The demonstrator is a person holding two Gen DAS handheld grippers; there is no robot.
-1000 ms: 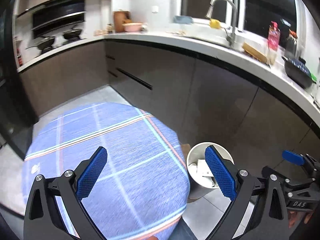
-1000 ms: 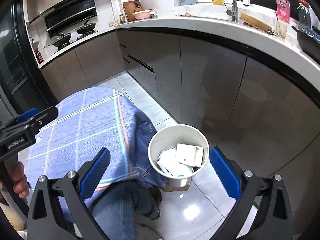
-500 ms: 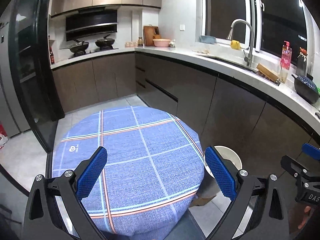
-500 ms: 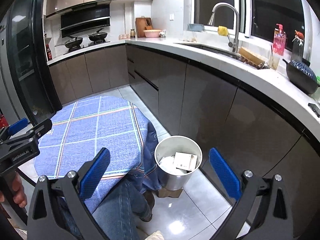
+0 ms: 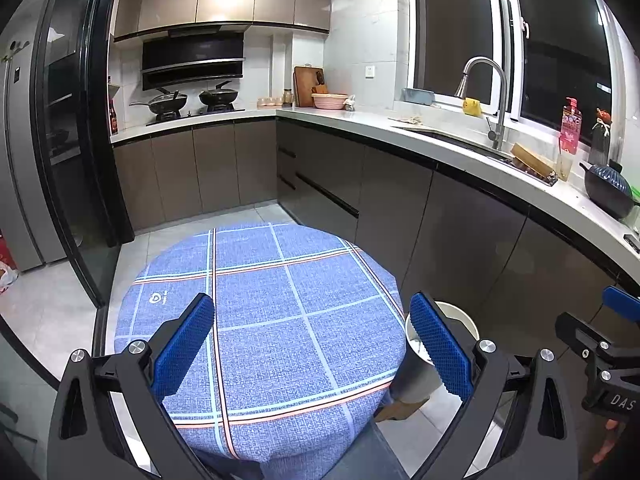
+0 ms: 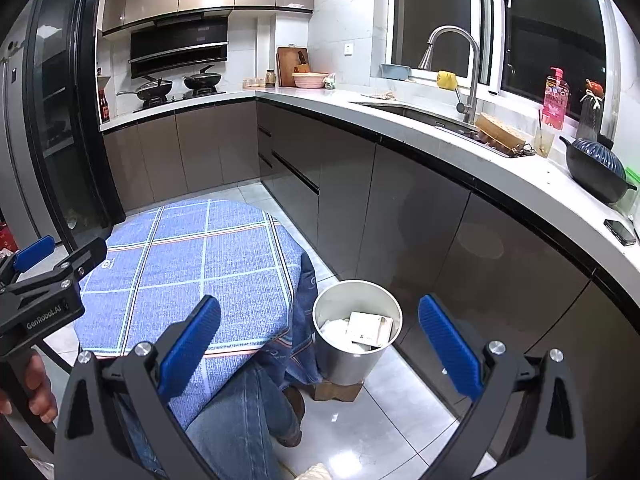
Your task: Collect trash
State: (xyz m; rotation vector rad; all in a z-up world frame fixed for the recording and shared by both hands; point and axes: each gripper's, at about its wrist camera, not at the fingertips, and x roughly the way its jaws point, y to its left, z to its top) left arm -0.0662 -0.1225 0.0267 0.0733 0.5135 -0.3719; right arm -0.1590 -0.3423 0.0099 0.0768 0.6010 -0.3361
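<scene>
A round table under a blue checked cloth point(image 5: 260, 320) point(image 6: 192, 264) has nothing lying on it. To its right on the floor stands a metal trash bin point(image 6: 356, 340) point(image 5: 460, 316) with a cardboard packet point(image 6: 366, 330) and white paper scraps inside. My left gripper point(image 5: 312, 344) hovers open above the table's near half, nothing between its blue pads. My right gripper point(image 6: 320, 348) hangs open above the bin and the table's right edge, also empty. Each gripper shows at the edge of the other's view.
A grey cabinet run point(image 6: 400, 208) with a white countertop curves behind the bin, carrying a sink tap point(image 6: 460, 64), a dark pot point(image 6: 596, 168) and a phone point(image 6: 619, 231). The person's jeans-clad leg point(image 6: 244, 412) is beside the bin. A hand point(image 6: 32, 392) grips the left tool.
Both grippers have risen and tilted up, so the view takes in more of the kitchen; the table and bin now sit lower and farther away. Both stay open and empty.
</scene>
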